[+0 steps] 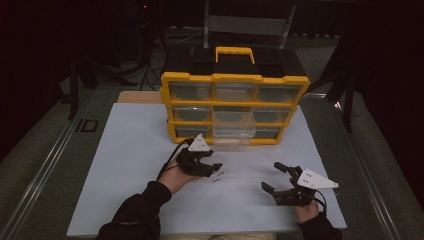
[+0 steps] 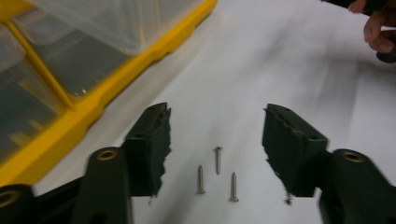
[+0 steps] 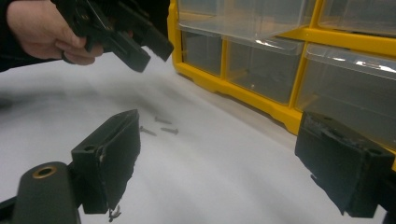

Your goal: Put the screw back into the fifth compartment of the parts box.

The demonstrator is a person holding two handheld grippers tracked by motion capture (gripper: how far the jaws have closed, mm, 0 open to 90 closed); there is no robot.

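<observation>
Three screws (image 2: 217,173) lie loose on the white worktop (image 1: 125,165), just in front of the yellow organizer (image 1: 234,106). In the high view they show as small marks at about 4 o'clock from the left tongs (image 1: 212,169), close by.

Left tongs: jaws part-way apart, straddling the screws in the left gripper view, pads not touching any of them. Nothing gripped. The tips point down at the group (the middle screw (image 2: 217,160) lies farthest from the camera, the other two nearer).

Right tongs (image 1: 271,177): wide open, empty, resting near the worktop's near edge, at 3 o'clock from the left tongs and well apart from the screws.

Bottom-middle drawer (image 1: 234,135) of the organizer is pulled out toward the person; its inside is too dim to tell if anything lies in it.

Progress, as judged: early. The drawer stands ready, likely the target. No screw is lifted yet. Left to do: close on one screw, carry it to about 12 o'clock into the drawer, then repeat for the rest and push the drawer shut.
</observation>
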